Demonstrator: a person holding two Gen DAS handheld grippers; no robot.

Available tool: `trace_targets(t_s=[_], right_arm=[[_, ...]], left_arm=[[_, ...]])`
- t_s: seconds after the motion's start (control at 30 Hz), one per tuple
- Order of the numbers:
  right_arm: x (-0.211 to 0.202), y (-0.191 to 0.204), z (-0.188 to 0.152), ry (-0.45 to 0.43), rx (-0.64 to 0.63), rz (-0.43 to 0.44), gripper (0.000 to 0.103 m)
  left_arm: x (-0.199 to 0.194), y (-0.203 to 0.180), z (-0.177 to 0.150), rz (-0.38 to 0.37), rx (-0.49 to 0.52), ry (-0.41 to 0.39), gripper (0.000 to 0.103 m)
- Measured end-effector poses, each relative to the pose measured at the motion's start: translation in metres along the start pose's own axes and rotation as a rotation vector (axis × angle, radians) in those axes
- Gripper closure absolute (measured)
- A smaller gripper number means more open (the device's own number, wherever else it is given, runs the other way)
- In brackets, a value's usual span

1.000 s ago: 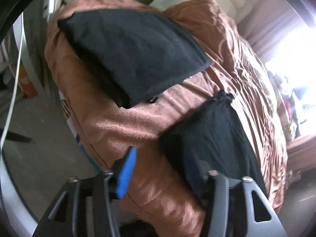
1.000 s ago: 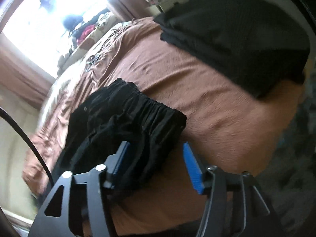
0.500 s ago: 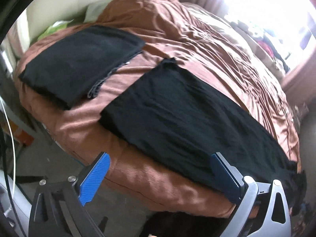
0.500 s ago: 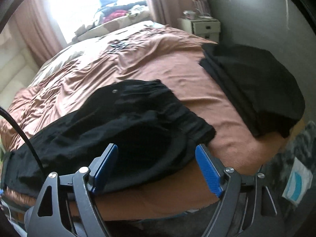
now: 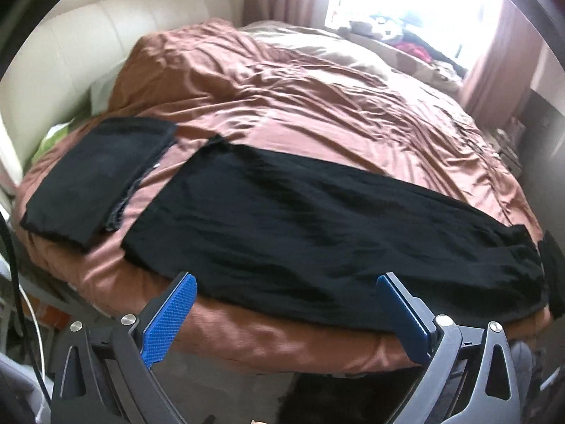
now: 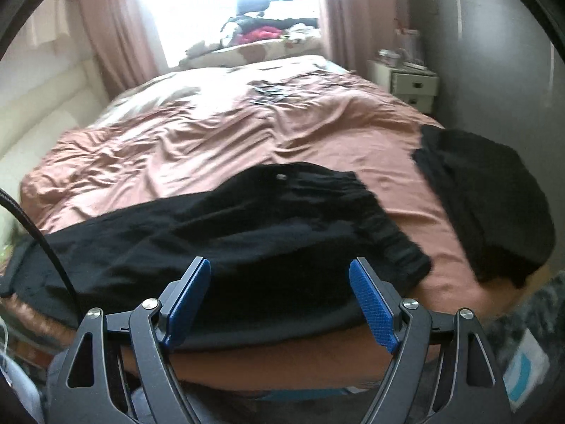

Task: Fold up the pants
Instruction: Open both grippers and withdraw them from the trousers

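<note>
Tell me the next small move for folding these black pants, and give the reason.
Probably bring the left claw down onto the leg end of the black pants to carry it toward the waistband. The pants lie stretched full length along the near edge of the brown bedcover, and both the left claw and the right claw stand open above them, holding nothing.

One pair of black pants (image 5: 317,233) lies spread out. Two folded black garments are visible: one (image 5: 95,180) at left, one (image 6: 487,212) at right. There are two tools: left (image 5: 286,318) and right (image 6: 282,300).
</note>
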State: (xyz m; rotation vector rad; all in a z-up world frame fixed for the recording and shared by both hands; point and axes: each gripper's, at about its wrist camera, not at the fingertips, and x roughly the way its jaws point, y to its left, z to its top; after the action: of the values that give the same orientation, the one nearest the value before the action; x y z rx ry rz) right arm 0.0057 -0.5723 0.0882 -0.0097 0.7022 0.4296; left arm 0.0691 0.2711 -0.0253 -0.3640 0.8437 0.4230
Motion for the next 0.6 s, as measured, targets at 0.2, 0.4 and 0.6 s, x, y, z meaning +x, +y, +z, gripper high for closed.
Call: trace_targets(t_s=[0.2, 0.4, 0.6], right_arm=[[0.003, 0.022, 0.006, 0.011, -0.043, 0.043, 0.023], [0.010, 0.044, 0.014, 0.008, -0.110, 0.120, 0.023], [0.017, 0.081, 0.017, -0.060, -0.275, 0.147, 0.023]], left_arm=[[-0.012, -0.029, 0.000, -0.075, 0.062, -0.048, 0.001], [-0.014, -0.055, 0.002, -0.071, 0.136, -0.060, 0.001], [-0.015, -0.072, 0.019, -0.084, 0.163, -0.089, 0.001]])
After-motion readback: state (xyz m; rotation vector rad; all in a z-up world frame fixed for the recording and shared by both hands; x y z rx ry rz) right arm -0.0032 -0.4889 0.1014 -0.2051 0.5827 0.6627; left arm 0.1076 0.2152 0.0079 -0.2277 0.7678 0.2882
